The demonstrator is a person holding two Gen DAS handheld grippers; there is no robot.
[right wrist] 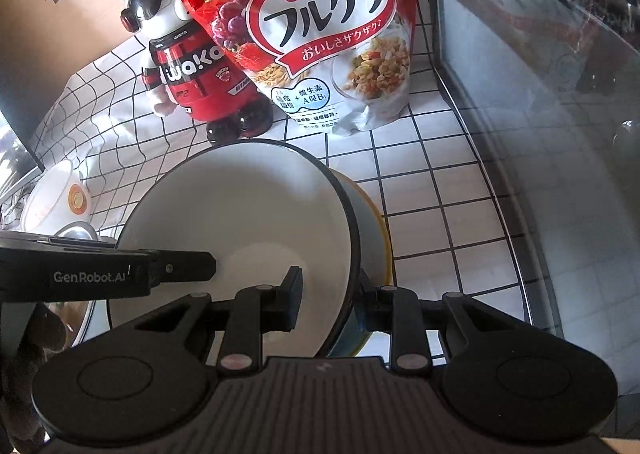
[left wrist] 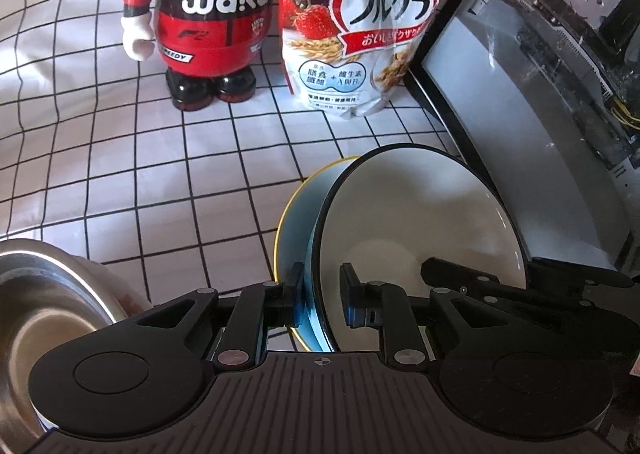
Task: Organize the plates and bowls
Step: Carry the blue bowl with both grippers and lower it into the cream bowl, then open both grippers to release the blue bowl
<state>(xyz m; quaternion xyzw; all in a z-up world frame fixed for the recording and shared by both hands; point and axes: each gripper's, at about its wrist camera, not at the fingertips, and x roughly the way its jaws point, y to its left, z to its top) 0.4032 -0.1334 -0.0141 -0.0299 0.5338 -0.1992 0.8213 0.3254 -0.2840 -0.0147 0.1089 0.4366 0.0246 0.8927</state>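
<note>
A white bowl with a black rim and teal outside [left wrist: 420,221] sits tilted in a pale blue bowl with a yellow rim [left wrist: 298,209]. My left gripper [left wrist: 320,294] straddles the white bowl's left rim, one finger outside, one inside, with a gap on the inner side. My right gripper [right wrist: 330,300] straddles the same bowl's [right wrist: 240,221] right rim, fingers close to the wall. The yellow-rimmed bowl [right wrist: 378,230] shows beneath. The left gripper's finger [right wrist: 180,268] reaches into the bowl from the left in the right wrist view.
A steel bowl [left wrist: 44,306] lies at lower left. A white patterned bowl [right wrist: 56,197] sits far left. A Waka panda figure [left wrist: 208,21] and a Calbee cereal bag [left wrist: 360,25] stand behind. A glass-sided computer case [left wrist: 540,113] is on the right. The checked tablecloth [left wrist: 160,173] covers the table.
</note>
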